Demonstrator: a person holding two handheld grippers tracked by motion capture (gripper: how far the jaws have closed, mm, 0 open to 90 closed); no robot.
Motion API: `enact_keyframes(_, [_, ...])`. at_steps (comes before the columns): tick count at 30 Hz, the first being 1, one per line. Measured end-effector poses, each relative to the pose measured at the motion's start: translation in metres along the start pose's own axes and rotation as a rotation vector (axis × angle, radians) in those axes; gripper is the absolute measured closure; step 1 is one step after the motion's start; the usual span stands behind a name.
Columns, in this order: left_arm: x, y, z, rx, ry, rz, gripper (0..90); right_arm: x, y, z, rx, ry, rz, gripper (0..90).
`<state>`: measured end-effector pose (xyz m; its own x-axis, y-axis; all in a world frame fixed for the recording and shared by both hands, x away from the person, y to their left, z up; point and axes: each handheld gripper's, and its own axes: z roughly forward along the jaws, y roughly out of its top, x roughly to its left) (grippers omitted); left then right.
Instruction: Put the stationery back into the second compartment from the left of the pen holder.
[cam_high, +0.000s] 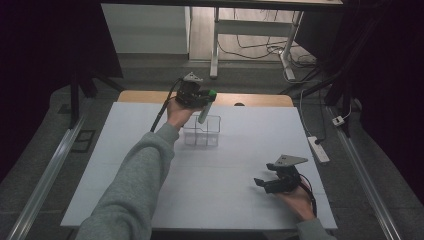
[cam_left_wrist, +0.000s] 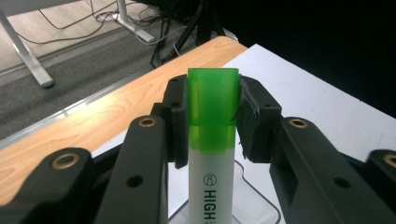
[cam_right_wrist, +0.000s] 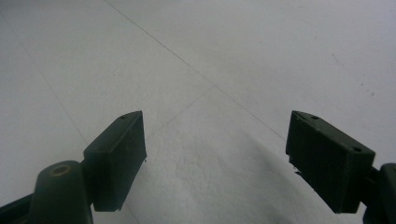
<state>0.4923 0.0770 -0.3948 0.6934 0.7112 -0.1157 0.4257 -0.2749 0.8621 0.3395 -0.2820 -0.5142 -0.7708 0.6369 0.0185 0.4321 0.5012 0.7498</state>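
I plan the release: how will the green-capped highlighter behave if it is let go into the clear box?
The highlighter looks stiff and light. Its smooth plastic may slip in the left tongs. Set into the clear box, it would probably lean.

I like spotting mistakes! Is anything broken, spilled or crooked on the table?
Nothing spilled or broken. The left gripper holds a green-capped highlighter by its cap, over a clear box. One gripper pad looks a little frayed at its edge.
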Motion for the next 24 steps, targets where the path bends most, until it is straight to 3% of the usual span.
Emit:
enact_keyframes(8, [0.003, -0.007, 0.002, 0.045, 0.0, 0.016, 64.7, 0.0, 0.0, 0.0, 0.001, 0.001, 0.001, 20.0])
enact_keyframes(11, [0.004, -0.009, -0.001, 0.05, 0.007, 0.024, 52.9, 0.0, 0.0, 0.001, 0.004, 0.003, -0.003, 19.9])
enact_keyframes(14, [0.007, -0.011, -0.004, 0.057, -0.01, 0.015, 49.4, 0.0, 0.0, 0.001, 0.003, 0.004, -0.002, 19.9])
enact_keyframes(24, [0.011, -0.017, -0.015, 0.071, -0.009, 0.01, 43.1, 0.0, 0.0, 0.001, 0.001, 0.004, -0.004, 19.9])
